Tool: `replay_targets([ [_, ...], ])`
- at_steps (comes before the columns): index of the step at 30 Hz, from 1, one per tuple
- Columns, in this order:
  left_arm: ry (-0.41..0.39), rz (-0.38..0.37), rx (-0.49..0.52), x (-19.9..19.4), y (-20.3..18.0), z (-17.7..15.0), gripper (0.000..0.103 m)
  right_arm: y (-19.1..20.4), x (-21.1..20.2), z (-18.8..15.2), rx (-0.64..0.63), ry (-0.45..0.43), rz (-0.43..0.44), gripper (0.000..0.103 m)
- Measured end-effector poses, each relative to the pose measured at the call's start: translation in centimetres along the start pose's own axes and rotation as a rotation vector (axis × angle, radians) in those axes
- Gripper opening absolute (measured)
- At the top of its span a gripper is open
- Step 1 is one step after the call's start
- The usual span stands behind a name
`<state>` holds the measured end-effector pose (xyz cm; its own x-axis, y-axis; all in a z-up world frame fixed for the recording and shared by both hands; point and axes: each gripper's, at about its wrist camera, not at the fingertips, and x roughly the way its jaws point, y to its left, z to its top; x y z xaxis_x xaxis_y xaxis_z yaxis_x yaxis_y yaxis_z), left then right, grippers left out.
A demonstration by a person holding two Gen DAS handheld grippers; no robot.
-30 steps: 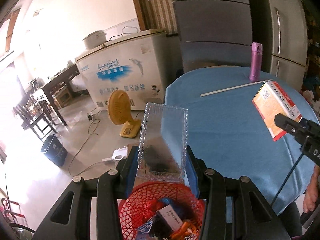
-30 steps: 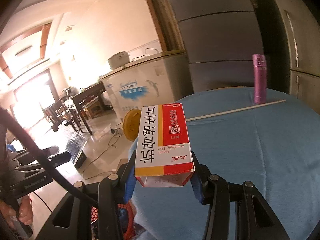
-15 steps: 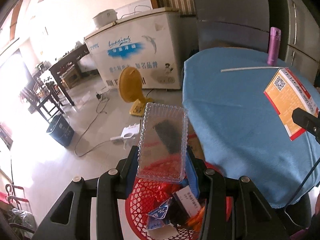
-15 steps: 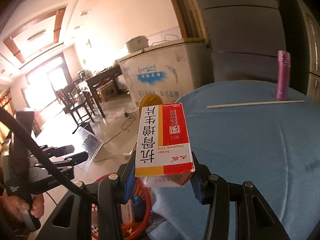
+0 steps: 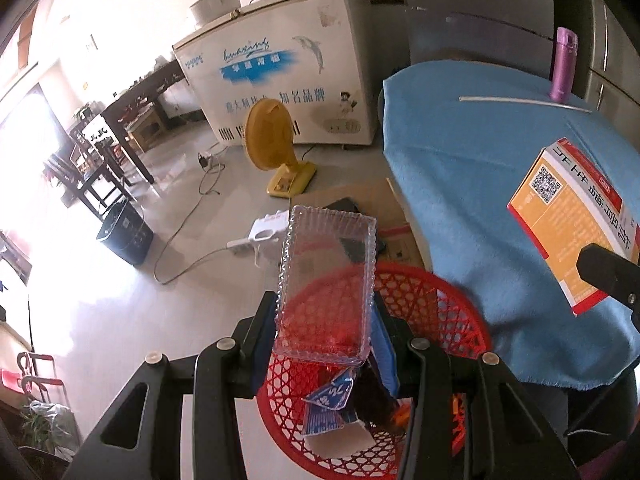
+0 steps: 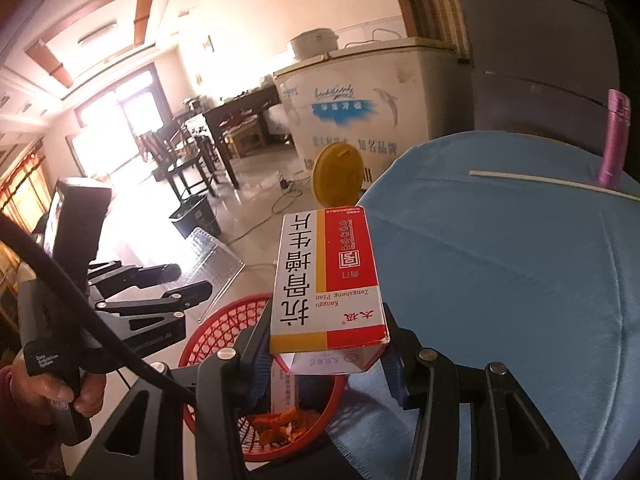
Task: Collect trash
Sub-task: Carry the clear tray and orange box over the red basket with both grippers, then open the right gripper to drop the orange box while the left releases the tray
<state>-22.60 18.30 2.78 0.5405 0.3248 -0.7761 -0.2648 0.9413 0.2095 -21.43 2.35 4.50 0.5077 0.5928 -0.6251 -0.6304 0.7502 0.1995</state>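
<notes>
My left gripper [image 5: 326, 336] is shut on a clear plastic tray [image 5: 328, 280] and holds it above a red mesh basket [image 5: 432, 296] on the floor, which holds wrappers and a small box. My right gripper [image 6: 326, 356] is shut on a red, white and yellow medicine box [image 6: 328, 276], held over the table's edge above the basket [image 6: 224, 328]. The box [image 5: 576, 220] also shows in the left wrist view, and the tray [image 6: 212, 256] in the right wrist view.
A round table with a blue cloth [image 5: 480, 152] stands right of the basket, carrying a purple bottle [image 5: 562, 64] and a white stick [image 5: 520, 102]. On the floor are a yellow fan [image 5: 272, 140], flat cardboard [image 5: 360, 204], a power strip [image 5: 260, 236] and a black bin [image 5: 124, 232]. A white freezer [image 5: 280, 72] stands behind.
Both grippers have moved left and off the table, toward the basket. The clear tray now hangs over the basket's rim, and the medicine box is over the table's edge above it.
</notes>
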Motion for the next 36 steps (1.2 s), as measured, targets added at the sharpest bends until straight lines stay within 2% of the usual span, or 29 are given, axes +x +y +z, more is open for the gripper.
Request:
replay_targets([
  [21,0.122,0.004,-0.002,2.2,0.7,-3.3,0.046,2.1,4.6,-0.4,-0.078,0.155,0.053,0.050],
  [36,0.193,-0.011,0.010,3.7,0.7,-5.0,0.046,2.4,7.0,-0.6,-0.090,0.221,0.072,0.050],
])
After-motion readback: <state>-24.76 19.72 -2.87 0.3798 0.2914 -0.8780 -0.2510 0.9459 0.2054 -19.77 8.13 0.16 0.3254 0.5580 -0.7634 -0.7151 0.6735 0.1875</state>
